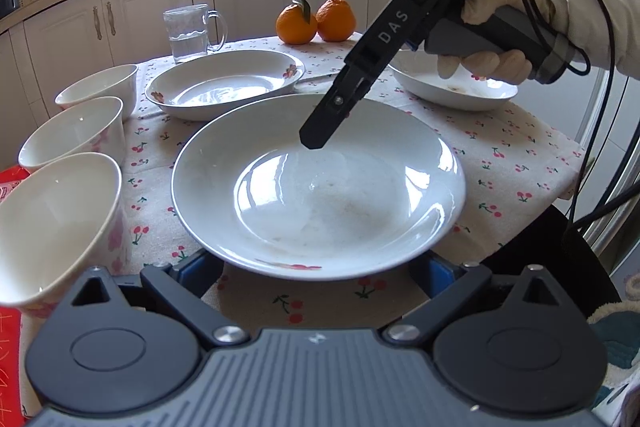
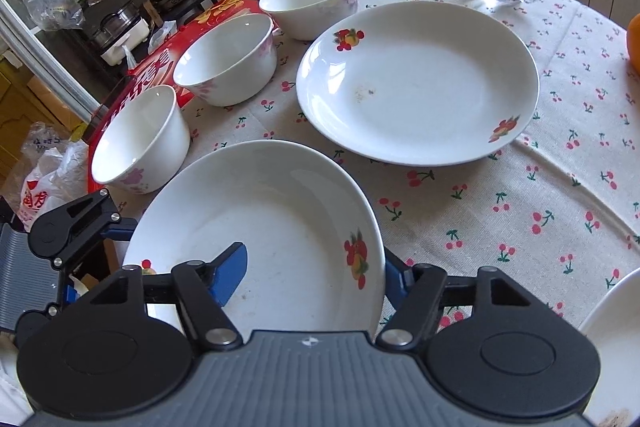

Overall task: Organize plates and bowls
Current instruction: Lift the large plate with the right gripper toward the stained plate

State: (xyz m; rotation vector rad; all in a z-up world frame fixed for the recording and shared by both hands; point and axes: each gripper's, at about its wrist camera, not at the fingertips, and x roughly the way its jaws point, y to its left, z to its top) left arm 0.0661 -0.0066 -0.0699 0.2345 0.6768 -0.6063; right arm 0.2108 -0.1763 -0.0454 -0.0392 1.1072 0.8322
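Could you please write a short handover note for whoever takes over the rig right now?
Left gripper: open, tips hidden under the rim of the near plate.
Right gripper: open, straddling that plate's opposite rim, one finger inside; not clamped.
Second plate, third plate and three bowls sit separately on the tablecloth.
Done: nothing stacked.
Left: stack the plates, nest the bowls.

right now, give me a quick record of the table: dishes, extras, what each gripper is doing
near plate: white, fruit print, on cherry tablecloth
other plates: back plate; right plate
bowls: three bowls in a row at the left
extras: glass mug with water; two oranges
right gripper: open, straddling the near plate's rim
left gripper: open, at the opposite rim
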